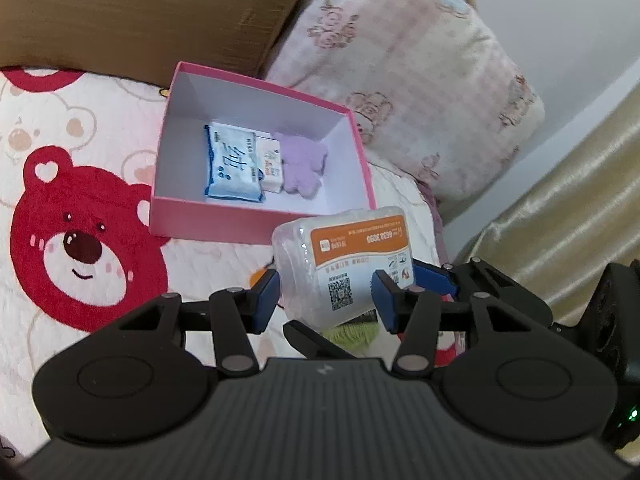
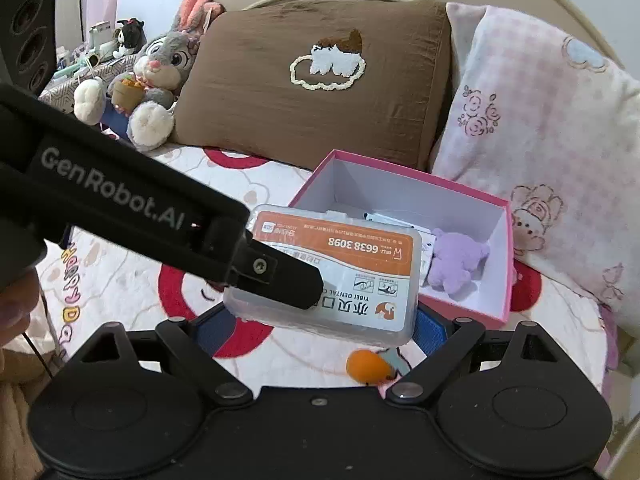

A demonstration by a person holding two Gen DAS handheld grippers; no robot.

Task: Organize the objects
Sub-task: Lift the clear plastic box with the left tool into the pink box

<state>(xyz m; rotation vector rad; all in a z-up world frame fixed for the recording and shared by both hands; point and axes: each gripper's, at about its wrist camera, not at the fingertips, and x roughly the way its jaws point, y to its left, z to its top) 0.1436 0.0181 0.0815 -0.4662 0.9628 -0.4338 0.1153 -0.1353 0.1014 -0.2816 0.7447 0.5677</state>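
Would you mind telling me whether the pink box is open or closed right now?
Open: the pink box has no lid on it, so the tissue pack inside shows.

Left gripper [image 1: 326, 300]: matte black, ribbed housing w/ small pale logo, round side discs, silver pivot pins, blue pads [image 1: 265, 300].
Left gripper side body, 10 o'clock in right view: white "GenRobot.AI" lettering, one cross-head screw.
Right gripper [image 2: 320, 330]: black linkage arms, silver pins, blue textured pads [image 2: 430, 330].
Green LED [image 1: 632, 426]: 4 o'clock in left view.
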